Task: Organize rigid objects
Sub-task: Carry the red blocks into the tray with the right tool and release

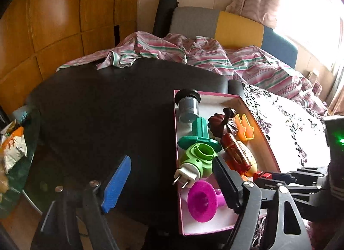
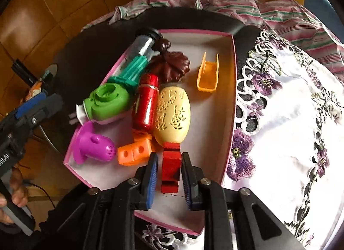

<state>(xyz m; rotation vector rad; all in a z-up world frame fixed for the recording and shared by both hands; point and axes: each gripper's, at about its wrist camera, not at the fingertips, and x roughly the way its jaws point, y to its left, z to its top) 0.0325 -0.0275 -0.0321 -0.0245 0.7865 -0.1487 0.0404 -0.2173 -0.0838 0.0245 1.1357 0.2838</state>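
A pink-rimmed box point(image 2: 193, 32) on the black table holds several toys: a green plug-in piece point(image 2: 107, 103), a magenta funnel point(image 2: 92, 144), orange cubes point(image 2: 133, 153), a red bottle point(image 2: 146, 103), a cream carved egg point(image 2: 173, 116) and an orange clip point(image 2: 208, 75). A red block point(image 2: 171, 170) lies on the box floor between the pads of my right gripper point(image 2: 169, 159), with thin gaps on both sides. My left gripper point(image 1: 172, 161) stands wide open at the box's left edge, with the green plug-in piece point(image 1: 197, 159) just ahead of its jaws and untouched.
A white embroidered cloth point(image 2: 290, 121) covers the table right of the box. The bare black tabletop point(image 1: 96, 110) stretches to the left. Striped bedding point(image 1: 193, 56) lies behind, and snack bags point(image 1: 13, 148) sit low at the far left. A hand point(image 2: 17, 187) holds the left gripper's handle.
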